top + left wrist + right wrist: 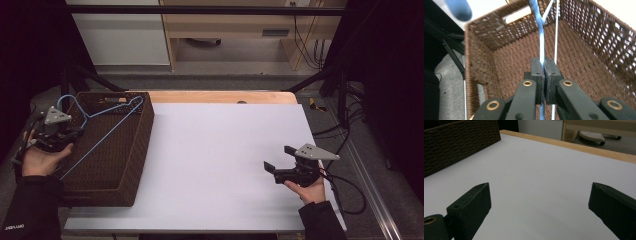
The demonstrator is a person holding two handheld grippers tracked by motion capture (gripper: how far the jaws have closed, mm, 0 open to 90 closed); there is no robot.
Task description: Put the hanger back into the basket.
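Observation:
A blue wire hanger [107, 122] lies across the brown woven basket [135, 145] at the table's left side. My left gripper [62, 131] sits at the basket's left rim, shut on the hanger's blue wire [541, 40]; its black pads [536, 72] pinch the wire from both sides, and the hanger's hook end [457, 8] blurs at the top left. My right gripper [277, 160] rests low over the white table [215, 150] at the right, open, with nothing between its fingers [471, 207].
The basket's dark side wall [456, 145] stands at the far left of the right gripper view. A wooden table edge [220, 96] runs along the back. Cables [345, 185] trail off the table's right side.

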